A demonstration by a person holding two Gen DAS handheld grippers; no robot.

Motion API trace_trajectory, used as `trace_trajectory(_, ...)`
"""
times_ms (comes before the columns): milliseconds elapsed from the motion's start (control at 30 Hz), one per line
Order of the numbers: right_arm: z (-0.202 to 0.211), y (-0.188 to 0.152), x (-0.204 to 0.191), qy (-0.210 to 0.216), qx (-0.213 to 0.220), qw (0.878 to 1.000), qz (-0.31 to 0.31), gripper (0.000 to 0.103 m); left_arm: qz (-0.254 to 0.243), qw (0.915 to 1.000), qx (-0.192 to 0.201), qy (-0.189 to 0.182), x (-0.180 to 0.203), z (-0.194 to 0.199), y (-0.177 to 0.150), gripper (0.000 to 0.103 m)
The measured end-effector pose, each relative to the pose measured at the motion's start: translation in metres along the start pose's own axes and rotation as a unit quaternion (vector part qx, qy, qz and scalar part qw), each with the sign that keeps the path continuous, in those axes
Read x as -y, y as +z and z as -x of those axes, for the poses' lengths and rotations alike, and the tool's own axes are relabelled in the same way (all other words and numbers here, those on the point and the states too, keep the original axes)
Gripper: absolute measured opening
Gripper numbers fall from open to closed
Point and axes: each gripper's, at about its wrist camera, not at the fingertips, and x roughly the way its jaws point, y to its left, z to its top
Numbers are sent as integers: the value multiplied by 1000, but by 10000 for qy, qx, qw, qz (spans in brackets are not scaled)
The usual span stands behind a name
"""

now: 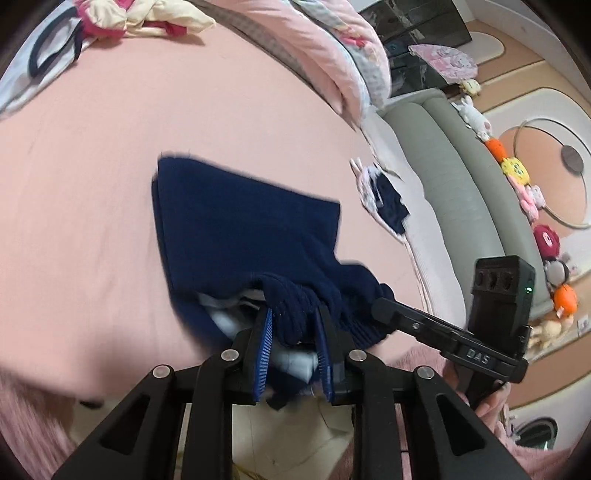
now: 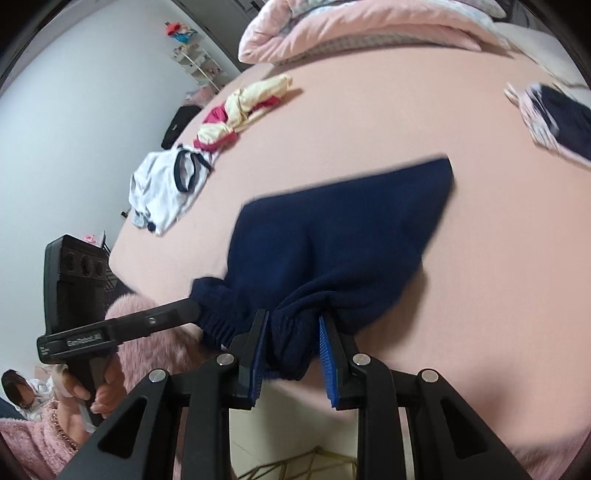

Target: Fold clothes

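Observation:
A navy knit garment (image 1: 240, 229) lies on the pink bed sheet (image 1: 92, 166), its ribbed waistband bunched at the near edge. My left gripper (image 1: 293, 314) is shut on that waistband, blue pads pressing the bunched rib. My right gripper (image 2: 291, 317) is shut on the same band further along, and the navy garment (image 2: 351, 229) stretches away from it, lifted at the near end. In the left wrist view the right gripper (image 1: 384, 306) reaches in from the right, gripping the fabric. In the right wrist view the left gripper (image 2: 192, 308) enters from the left.
A white top with navy trim (image 2: 166, 192) and a yellow-and-pink bundle (image 2: 240, 110) lie at the far left of the bed. A folded pile (image 2: 554, 118) sits at the right. A pink quilt (image 2: 351, 29) lies at the back. A grey headboard (image 1: 461, 184) carries plush toys.

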Motion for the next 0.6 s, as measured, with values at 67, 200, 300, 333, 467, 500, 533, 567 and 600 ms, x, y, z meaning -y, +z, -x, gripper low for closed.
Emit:
trace_trajectory(67,-9,20,1,31,0,10000,-15,25,99,9999,39,-72,-6,-4,19,20)
trace_trajectory(200,-28,45,10,1,41,9998,-188,25,-116,9998,-151,103,-7,-7,38,20)
trace_trajectory(300,-29,41,7,-33,-19,9999,-138,25,-587,9966,-561,158,6,0,23,20)
trace_trajectory(333,-29,36,4,-46,-29,9999,-86,25,-610,9960,-636,131,6,4,16,21)
trace_trajectory(467,-23,4,-8,-275,-162,9995,66,25,-398,9967,-694,108,0,18,-2,21)
trace_trajectory(500,-22,-3,-8,-329,-197,9992,74,25,-317,9973,-640,156,-4,21,-3,21)
trace_trajectory(533,-21,-10,-9,-383,-232,9990,82,25,-258,9978,-579,206,-7,22,-4,21)
trace_trajectory(567,-20,-17,-10,-437,-267,9986,91,25,-179,9982,-539,208,-10,23,-3,21)
trace_trajectory(600,-19,-24,-10,-491,-302,9983,99,25,-92,9985,-520,157,-12,22,-3,21)
